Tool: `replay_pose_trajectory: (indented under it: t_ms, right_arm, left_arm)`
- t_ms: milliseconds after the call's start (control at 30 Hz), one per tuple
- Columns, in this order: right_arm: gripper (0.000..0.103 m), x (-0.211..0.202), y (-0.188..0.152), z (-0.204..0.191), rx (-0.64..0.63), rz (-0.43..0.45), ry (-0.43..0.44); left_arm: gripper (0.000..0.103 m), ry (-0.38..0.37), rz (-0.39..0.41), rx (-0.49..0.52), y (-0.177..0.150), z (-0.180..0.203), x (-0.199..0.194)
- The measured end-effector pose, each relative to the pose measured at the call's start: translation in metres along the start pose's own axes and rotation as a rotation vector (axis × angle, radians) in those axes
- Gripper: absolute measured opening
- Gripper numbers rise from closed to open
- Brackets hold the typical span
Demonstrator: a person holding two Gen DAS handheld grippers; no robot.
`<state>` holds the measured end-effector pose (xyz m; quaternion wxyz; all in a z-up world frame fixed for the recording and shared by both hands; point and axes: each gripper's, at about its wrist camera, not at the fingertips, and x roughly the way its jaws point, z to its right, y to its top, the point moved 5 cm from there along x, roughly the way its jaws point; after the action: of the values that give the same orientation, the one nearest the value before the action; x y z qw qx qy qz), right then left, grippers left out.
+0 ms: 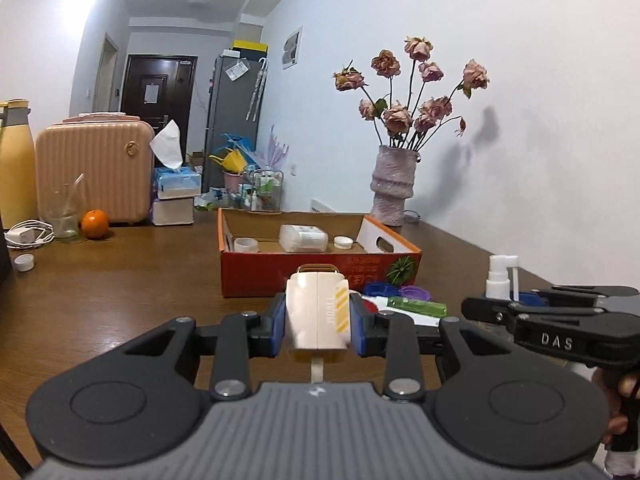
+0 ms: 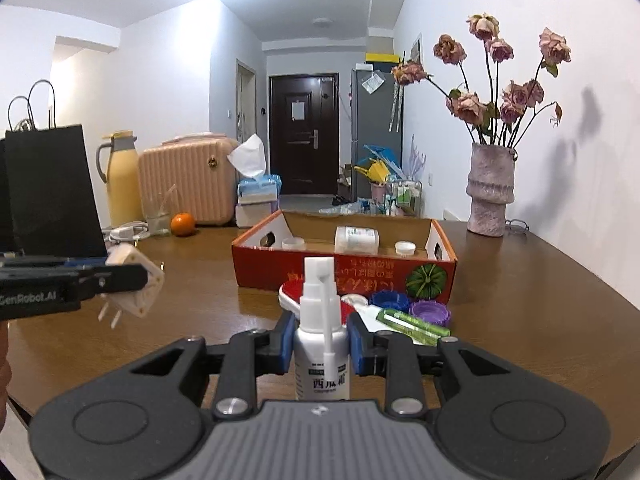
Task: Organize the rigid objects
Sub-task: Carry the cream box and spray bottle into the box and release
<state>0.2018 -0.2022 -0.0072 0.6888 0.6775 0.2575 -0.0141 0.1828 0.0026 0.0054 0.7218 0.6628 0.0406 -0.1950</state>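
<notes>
My left gripper (image 1: 318,322) is shut on a white plug adapter (image 1: 318,314), held above the brown table; the same white plug adapter (image 2: 134,284) shows its prongs at the left of the right wrist view. My right gripper (image 2: 320,342) is shut on a white spray bottle (image 2: 322,344), also lifted; the spray bottle (image 1: 500,276) appears at the right of the left wrist view. Ahead stands an open red cardboard box (image 1: 320,274) (image 2: 344,270) holding a clear jar (image 2: 356,239), a tape roll (image 1: 245,245) and a white cap (image 2: 404,247).
In front of the box lie a blue lid (image 2: 390,301), a purple lid (image 2: 430,311), a green tube (image 2: 414,325) and a red-and-white item (image 2: 290,292). A vase of dried roses (image 2: 490,188) stands back right. An orange (image 1: 95,224), glass, pink case (image 1: 94,172), tissue boxes and yellow flask crowd the back left.
</notes>
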Motion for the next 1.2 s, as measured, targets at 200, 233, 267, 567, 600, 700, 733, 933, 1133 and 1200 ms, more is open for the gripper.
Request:
replay_pose_trajectory:
  t_ms: [200, 233, 267, 567, 600, 700, 733, 933, 1133, 1200]
  right_arm:
    - [0.027, 0.023, 0.031, 0.023, 0.006, 0.032, 0.017]
    - [0.027, 0.029, 0.038, 0.029, 0.007, 0.036, 0.017]
    - [0.027, 0.037, 0.045, 0.035, 0.014, 0.033, 0.021]
    - [0.027, 0.148, 0.112, 0.091, -0.043, -0.064, 0.015]
    - [0.027, 0.167, 0.119, 0.097, -0.049, -0.085, 0.014]
    - [0.027, 0.213, 0.131, 0.112, -0.038, -0.133, 0.010]
    - [0.027, 0.231, 0.133, 0.117, -0.033, -0.157, 0.015]
    - [0.027, 0.346, 0.128, 0.122, -0.083, -0.335, -0.003]
    - [0.040, 0.426, 0.106, 0.124, -0.071, -0.449, -0.016]
    - [0.062, 0.433, 0.106, 0.130, -0.039, -0.431, -0.033]
  left_arm:
    - [0.032, -0.019, 0.014, 0.026, 0.030, -0.007, 0.037]
    - [0.032, -0.014, 0.009, 0.024, 0.037, -0.010, 0.047]
    - [0.032, -0.009, 0.006, 0.026, 0.044, -0.012, 0.058]
    - [0.032, -0.033, -0.092, -0.034, 0.097, -0.041, 0.188]
    - [0.032, -0.033, -0.110, -0.034, 0.100, -0.045, 0.205]
    - [0.032, -0.033, -0.174, -0.074, 0.110, -0.059, 0.260]
    - [0.032, -0.034, -0.196, -0.081, 0.111, -0.062, 0.275]
    - [0.032, 0.036, -0.339, -0.038, 0.106, -0.078, 0.380]
    - [0.044, 0.117, -0.343, -0.009, 0.093, -0.092, 0.431]
    - [0.055, 0.096, -0.324, 0.009, 0.094, -0.089, 0.430]
